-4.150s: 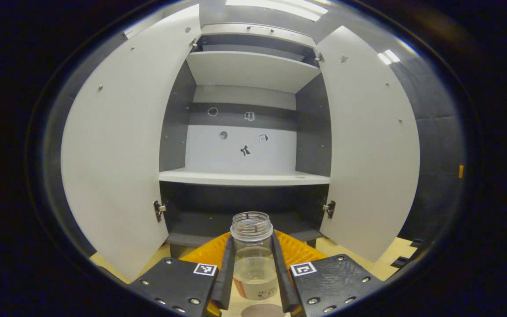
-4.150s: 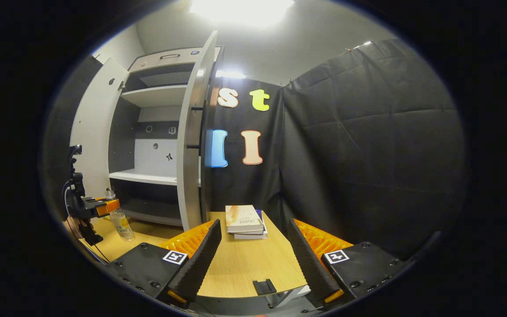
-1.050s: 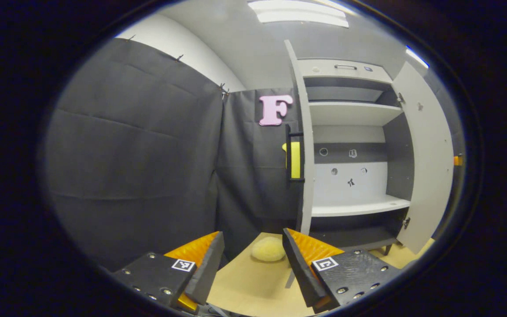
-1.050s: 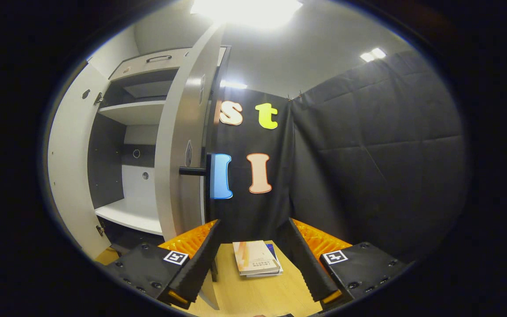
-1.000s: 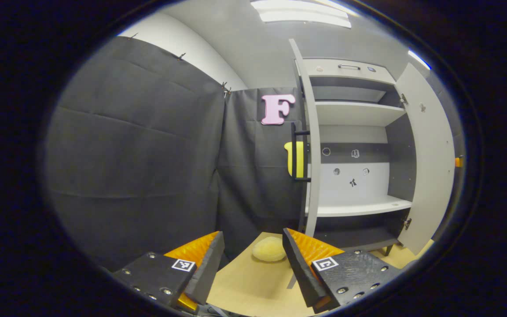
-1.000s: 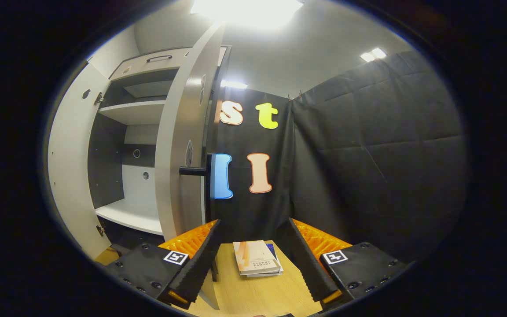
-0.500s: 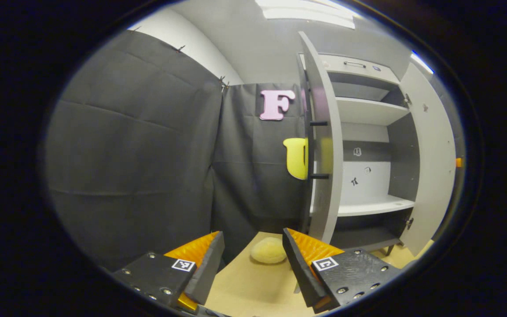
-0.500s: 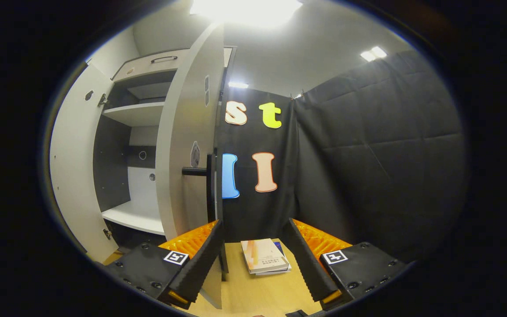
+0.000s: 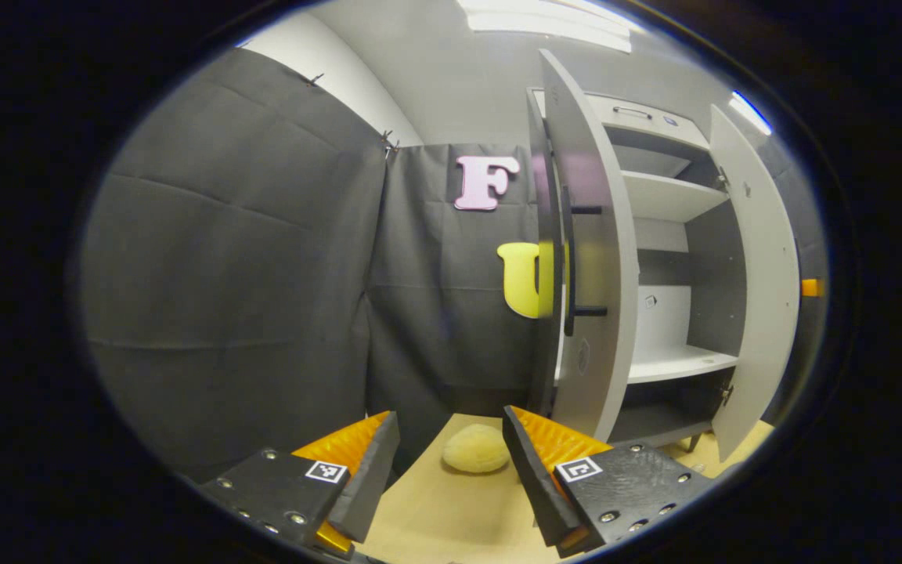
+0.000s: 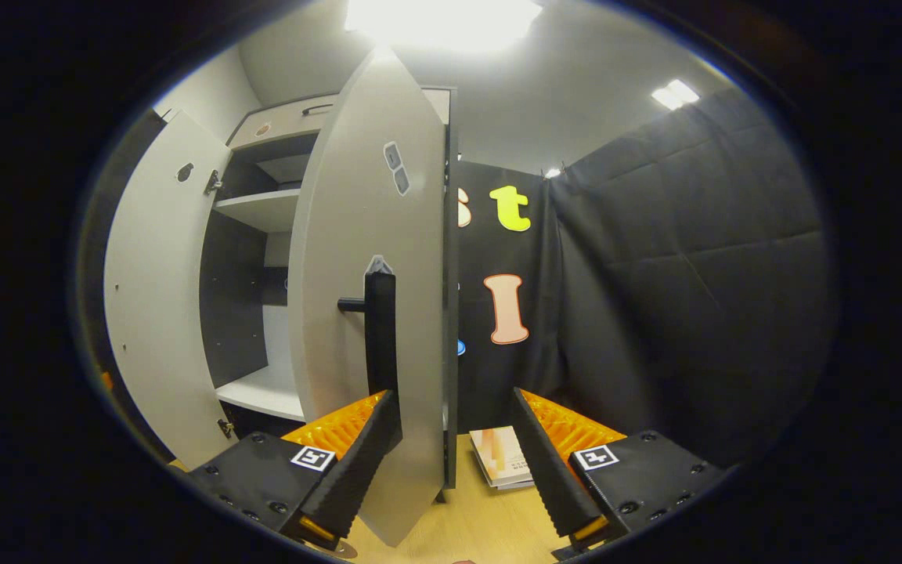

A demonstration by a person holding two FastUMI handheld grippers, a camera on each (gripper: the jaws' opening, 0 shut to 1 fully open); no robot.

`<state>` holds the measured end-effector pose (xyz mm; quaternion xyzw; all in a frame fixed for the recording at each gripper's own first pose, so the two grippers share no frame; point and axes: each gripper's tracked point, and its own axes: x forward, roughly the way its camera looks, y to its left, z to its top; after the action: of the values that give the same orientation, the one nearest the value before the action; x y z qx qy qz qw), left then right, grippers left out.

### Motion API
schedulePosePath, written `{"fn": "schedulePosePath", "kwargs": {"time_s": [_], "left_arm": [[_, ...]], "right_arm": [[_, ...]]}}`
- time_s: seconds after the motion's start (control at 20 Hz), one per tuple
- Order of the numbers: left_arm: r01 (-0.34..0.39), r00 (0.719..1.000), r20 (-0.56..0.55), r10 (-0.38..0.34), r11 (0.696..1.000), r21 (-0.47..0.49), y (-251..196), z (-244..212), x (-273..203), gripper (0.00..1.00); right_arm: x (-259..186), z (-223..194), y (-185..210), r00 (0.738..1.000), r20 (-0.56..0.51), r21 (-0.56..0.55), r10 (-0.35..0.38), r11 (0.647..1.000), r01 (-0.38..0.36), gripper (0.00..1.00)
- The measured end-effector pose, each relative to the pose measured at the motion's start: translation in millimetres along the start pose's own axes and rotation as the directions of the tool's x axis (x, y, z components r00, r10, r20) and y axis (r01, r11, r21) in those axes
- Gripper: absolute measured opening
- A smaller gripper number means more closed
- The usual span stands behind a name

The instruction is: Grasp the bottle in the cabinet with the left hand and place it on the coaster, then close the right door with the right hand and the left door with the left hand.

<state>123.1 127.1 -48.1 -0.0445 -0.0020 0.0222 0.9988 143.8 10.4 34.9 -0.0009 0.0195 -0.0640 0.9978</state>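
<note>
In the left gripper view my left gripper [image 9: 449, 479] stands open over the table with nothing between its fingers. Just beyond its right finger rises the cabinet's left door [image 9: 593, 258], partly swung in, its black handle [image 9: 572, 266] facing me. Farther right is the right door [image 9: 758, 290], seen from inside. In the right gripper view my right gripper [image 10: 455, 470] is open too. The right door [image 10: 373, 235] fills the space close ahead, its black handle [image 10: 380, 333] just above my left finger [image 10: 357, 462]. I cannot tell whether the finger touches it. The left door [image 10: 155, 313] stands beyond.
A pale yellow rounded lump [image 9: 474, 457] lies on the wooden table [image 9: 451, 517] ahead of the left gripper. A small stack of books [image 10: 503, 465] lies on the table by the black cloth wall. The cabinet's white shelf [image 9: 680, 363] is bare.
The left gripper let go of the bottle and turned to the left door. Both doors have since swung inward; the right door's outer face and handle now sit right at the right gripper.
</note>
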Motion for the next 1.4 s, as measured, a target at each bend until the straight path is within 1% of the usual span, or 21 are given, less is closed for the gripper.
{"fn": "schedulePosePath", "kwargs": {"time_s": [0.1, 0.25, 0.3, 0.4, 0.45, 0.55, 0.6, 0.65, 0.7, 0.9, 1.05, 1.25, 1.35, 1.4], "left_arm": [[0.008, 1.000, 0.005, -0.008, 1.000, -0.004, 3, 1, 1, 0.81], [0.013, 1.000, 0.005, -0.013, 1.000, -0.005, 7, 1, 4, 0.82], [0.013, 1.000, 0.007, -0.013, 1.000, -0.003, 8, 2, 4, 0.82], [0.019, 1.000, 0.011, -0.019, 1.000, 0.001, 9, 3, 5, 0.81], [0.020, 1.000, 0.012, -0.020, 1.000, 0.002, 10, 4, 5, 0.81], [0.017, 1.000, 0.011, -0.017, 1.000, 0.006, 14, 4, 6, 0.81], [0.014, 1.000, 0.010, -0.014, 1.000, 0.009, 16, 4, 7, 0.82], [0.013, 1.000, 0.007, -0.013, 1.000, 0.010, 17, 3, 6, 0.82], [0.014, 1.000, 0.005, -0.014, 1.000, 0.013, 18, 2, 7, 0.82], [0.030, 1.000, -0.003, -0.030, 0.999, 0.029, 16, 4, 10, 0.82], [0.056, 0.998, -0.005, -0.056, 0.998, 0.027, 11, 13, 17, 0.82], [0.082, 0.997, -0.003, -0.082, 0.997, 0.007, -2, 36, 35, 0.82], [0.087, 0.996, 0.003, -0.087, 0.996, 0.003, -4, 49, 41, 0.82], [0.101, 0.995, 0.006, -0.101, 0.995, -0.002, -8, 57, 46, 0.82]], "right_arm": [[1, 0, 9, 1.000, 0.002, -0.003, 0.008, 1.000, -0.008, 0.95], [8, 1, 32, 0.999, 0.001, 0.003, 0.042, 0.999, -0.042, 0.95], [11, -2, 40, 0.999, -0.002, 0.003, 0.055, 0.999, -0.055, 0.92], [20, -6, 52, 0.997, -0.013, -0.003, 0.071, 0.998, -0.071, 0.92], [25, -7, 58, 0.997, -0.018, -0.006, 0.080, 0.997, -0.080, 0.95], [32, -16, 76, 0.994, -0.032, -0.010, 0.103, 0.995, -0.103, 0.95], [35, -20, 84, 0.993, -0.038, -0.011, 0.113, 0.993, -0.114, 0.92], [37, -22, 89, 0.992, -0.041, -0.014, 0.119, 0.993, -0.119, 0.92], [40, -22, 93, 0.992, -0.041, -0.018, 0.122, 0.992, -0.123, 0.95], [46, -21, 97, 0.991, -0.044, -0.017, 0.127, 0.992, -0.128, 0.95], [38, -21, 101, 0.989, -0.040, -0.008, 0.146, 0.989, -0.146, 0.95], [20, -23, 97, 0.988, -0.027, -0.044, 0.154, 0.987, -0.155, 0.95], [11, -31, 91, 0.988, -0.032, -0.062, 0.151, 0.986, -0.153, 0.95], [7, -36, 88, 0.988, -0.038, -0.060, 0.151, 0.986, -0.153, 0.96]]}}
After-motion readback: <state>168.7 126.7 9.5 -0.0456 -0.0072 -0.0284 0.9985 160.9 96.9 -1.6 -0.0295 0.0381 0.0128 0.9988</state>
